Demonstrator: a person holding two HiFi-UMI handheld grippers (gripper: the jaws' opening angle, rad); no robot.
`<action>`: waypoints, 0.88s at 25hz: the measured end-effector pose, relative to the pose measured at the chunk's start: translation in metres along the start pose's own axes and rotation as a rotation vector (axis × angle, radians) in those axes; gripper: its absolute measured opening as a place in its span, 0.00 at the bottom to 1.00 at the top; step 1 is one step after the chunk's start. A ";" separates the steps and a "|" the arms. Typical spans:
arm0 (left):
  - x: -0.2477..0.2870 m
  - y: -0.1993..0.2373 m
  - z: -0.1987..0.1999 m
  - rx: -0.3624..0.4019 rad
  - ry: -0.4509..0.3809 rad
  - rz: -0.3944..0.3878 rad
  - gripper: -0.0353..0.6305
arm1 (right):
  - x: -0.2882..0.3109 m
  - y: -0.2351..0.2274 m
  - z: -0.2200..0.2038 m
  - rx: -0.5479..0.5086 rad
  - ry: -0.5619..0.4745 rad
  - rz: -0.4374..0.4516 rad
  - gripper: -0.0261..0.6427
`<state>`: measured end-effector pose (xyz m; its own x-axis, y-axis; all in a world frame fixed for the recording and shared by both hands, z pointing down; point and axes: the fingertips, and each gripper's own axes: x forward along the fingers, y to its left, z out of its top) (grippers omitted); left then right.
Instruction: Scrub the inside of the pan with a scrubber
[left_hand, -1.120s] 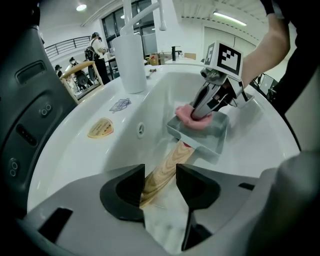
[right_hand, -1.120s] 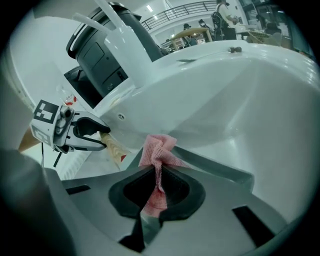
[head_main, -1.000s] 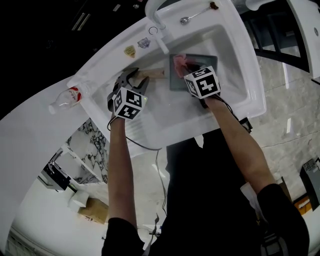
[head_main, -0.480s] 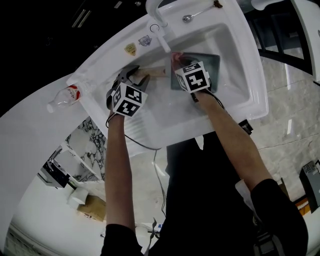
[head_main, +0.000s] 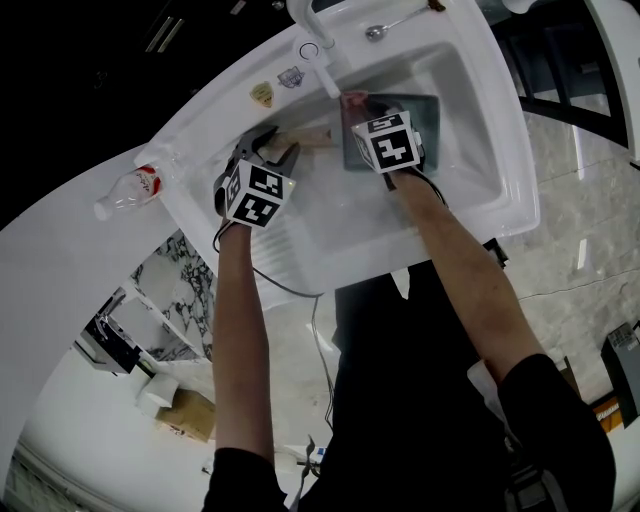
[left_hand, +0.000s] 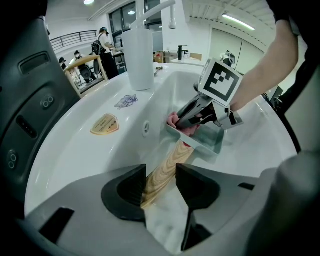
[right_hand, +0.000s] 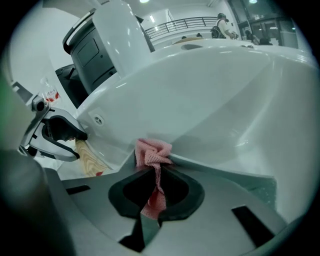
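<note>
Now left gripper (left_hand: 160, 172) clamps the handle (left_hand: 169, 162); right gripper (right_hand: 157, 175) pinches the scrubber (right_hand: 152, 152), which should press flat inside the pan (head_main: 427, 125).

A big open-plan hall, office or lab: a white sink (head_main: 508, 140) stands under strip lights (left_hand: 239, 20), near a balcony railing (left_hand: 75, 36) and glass walls (left_hand: 125, 15) (people (left_hand: 102, 40) behind)

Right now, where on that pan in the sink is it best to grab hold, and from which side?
By its wooden handle, coming from the free end: it juts out sideways, clear of the walls of the pan, and the left hand-held gripper grips it there.
</note>
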<state>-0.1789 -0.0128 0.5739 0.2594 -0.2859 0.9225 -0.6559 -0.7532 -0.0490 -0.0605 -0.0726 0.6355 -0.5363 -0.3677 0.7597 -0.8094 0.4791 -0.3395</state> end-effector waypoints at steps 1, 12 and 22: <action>0.000 0.000 0.000 0.000 0.000 0.003 0.36 | -0.002 -0.006 -0.001 0.001 0.002 -0.020 0.10; 0.001 0.002 -0.001 -0.009 -0.001 0.016 0.37 | -0.033 -0.077 -0.017 0.162 0.007 -0.272 0.10; 0.001 0.001 -0.001 -0.031 0.011 0.019 0.37 | -0.060 -0.108 -0.024 0.416 0.014 -0.463 0.09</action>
<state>-0.1801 -0.0137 0.5749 0.2396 -0.2932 0.9255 -0.6824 -0.7290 -0.0543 0.0646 -0.0828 0.6400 -0.1068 -0.4508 0.8862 -0.9841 -0.0795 -0.1590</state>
